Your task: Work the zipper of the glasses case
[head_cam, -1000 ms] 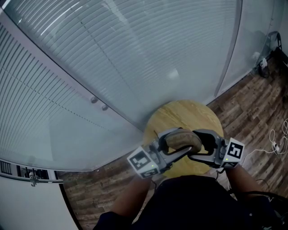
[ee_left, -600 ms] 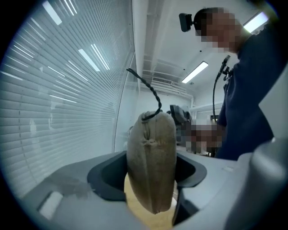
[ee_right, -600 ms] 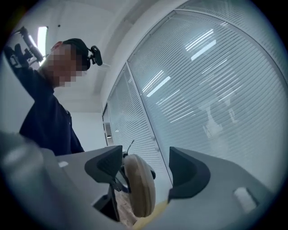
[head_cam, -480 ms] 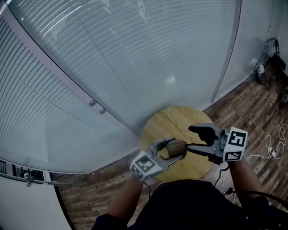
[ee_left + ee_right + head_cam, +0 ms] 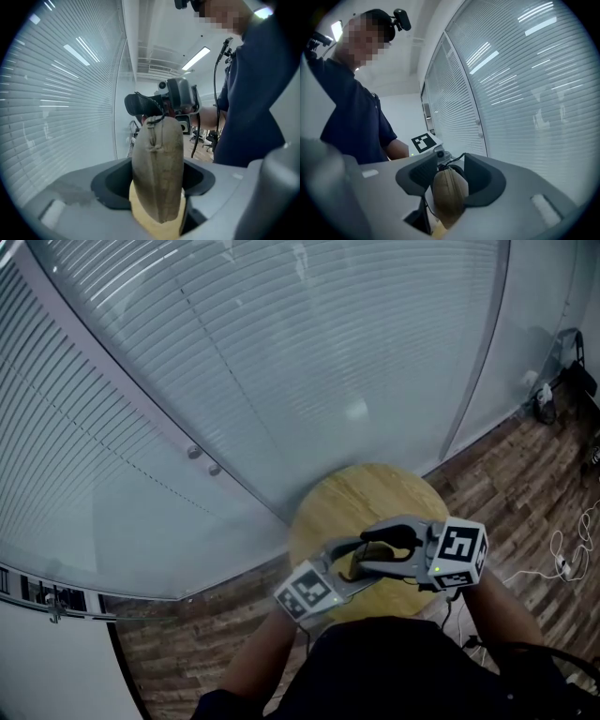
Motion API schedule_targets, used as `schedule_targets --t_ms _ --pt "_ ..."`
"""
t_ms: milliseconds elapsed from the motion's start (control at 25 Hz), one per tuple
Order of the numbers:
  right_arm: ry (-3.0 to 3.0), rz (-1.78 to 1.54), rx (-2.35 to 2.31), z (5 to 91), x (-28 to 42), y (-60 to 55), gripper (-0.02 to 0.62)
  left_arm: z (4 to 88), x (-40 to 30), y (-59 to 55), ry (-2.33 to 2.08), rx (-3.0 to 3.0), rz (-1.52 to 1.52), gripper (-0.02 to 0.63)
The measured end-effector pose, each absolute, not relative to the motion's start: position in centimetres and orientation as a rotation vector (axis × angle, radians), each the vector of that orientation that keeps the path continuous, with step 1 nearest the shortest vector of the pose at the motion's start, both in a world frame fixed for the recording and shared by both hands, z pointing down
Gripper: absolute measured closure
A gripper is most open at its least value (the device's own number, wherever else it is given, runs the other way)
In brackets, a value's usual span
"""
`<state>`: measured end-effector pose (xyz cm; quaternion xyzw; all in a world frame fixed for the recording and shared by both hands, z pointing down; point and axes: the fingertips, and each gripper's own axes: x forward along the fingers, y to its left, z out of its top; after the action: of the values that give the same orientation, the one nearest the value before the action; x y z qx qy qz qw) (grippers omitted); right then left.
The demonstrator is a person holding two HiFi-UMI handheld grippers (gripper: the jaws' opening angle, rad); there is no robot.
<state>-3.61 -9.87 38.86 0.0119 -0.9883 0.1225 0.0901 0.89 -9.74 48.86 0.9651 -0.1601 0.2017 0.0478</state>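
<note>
My left gripper [image 5: 157, 183] is shut on a brown fabric glasses case [image 5: 157, 173], which stands on edge between its jaws over the round wooden table [image 5: 375, 491]. A dark zip cord [image 5: 155, 119] lies at the case's far end, where my right gripper [image 5: 157, 105] has come in. In the right gripper view that end of the case [image 5: 449, 193] sits between the right gripper's [image 5: 450, 176] jaws. They have just been closing and stand close on both sides, but I see no pad pressing. In the head view both grippers [image 5: 364, 557] meet over the table's near edge and largely hide the case.
A curved frosted glass wall with blinds [image 5: 281, 352] runs behind the table. Wood-plank floor [image 5: 525, 460] lies to the right, with white cables [image 5: 567, 545] on it. The person's dark torso [image 5: 394, 671] is right against the table's near side.
The left gripper has sunk with the case toward the table. The right gripper swung out to the right, then came back to the case's end with narrower jaws.
</note>
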Motion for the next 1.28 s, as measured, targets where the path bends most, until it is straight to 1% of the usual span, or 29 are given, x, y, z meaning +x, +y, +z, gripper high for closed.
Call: schedule_targets --t_ms 120,160,280,400,440,520,760,1000,1080,1200,1240,1280 --pt "-2.943 0.369 0.049 38.8 -3.1 -10.1 0.409 48.8 0.6 -9.7 -0.494 2.944 0.628 0.307" --pt "-2.945 0.370 0.056 38.8 -3.0 -10.2 0.420 48.9 0.5 -9.7 -0.495 2.948 0.641 0.305" --pt "-2.950 0.368 0.062 38.6 -3.0 -10.3 0.496 49.1 0.4 -9.8 -0.497 2.948 0.645 0.305" --pt "-2.965 0.361 0.036 38.3 -2.9 -9.9 0.530 49.0 0.3 -9.6 -0.494 2.941 0.630 0.306" --pt "-2.973 0.362 0.028 38.1 -2.8 -9.8 0.559 49.0 0.3 -9.6 -0.492 2.938 0.627 0.307" --pt "-2.989 0.358 0.016 37.8 -2.7 -9.6 0.581 48.9 0.2 -9.6 -0.485 2.933 0.605 0.307" --pt "-3.092 0.404 -0.020 35.7 -2.4 -9.8 0.586 47.2 0.4 -8.9 -0.372 2.911 0.413 0.310" --pt "-3.317 0.627 -0.102 31.2 0.3 -10.9 0.588 45.8 0.0 -8.8 -0.302 2.853 0.261 0.313" --pt "-3.282 0.506 -0.039 31.3 0.7 -11.3 0.588 46.1 -0.3 -8.8 -0.317 2.858 0.293 0.313" --pt "-2.968 0.105 0.027 35.2 -0.7 -10.1 0.586 46.9 -0.3 -9.0 -0.349 2.895 0.422 0.311" --pt "-2.864 0.007 0.017 36.5 -1.2 -9.3 0.574 47.2 -0.4 -9.3 -0.369 2.908 0.463 0.311" --pt "-2.807 -0.051 0.000 37.2 -1.6 -8.5 0.475 47.4 -0.4 -9.7 -0.393 2.914 0.491 0.310"
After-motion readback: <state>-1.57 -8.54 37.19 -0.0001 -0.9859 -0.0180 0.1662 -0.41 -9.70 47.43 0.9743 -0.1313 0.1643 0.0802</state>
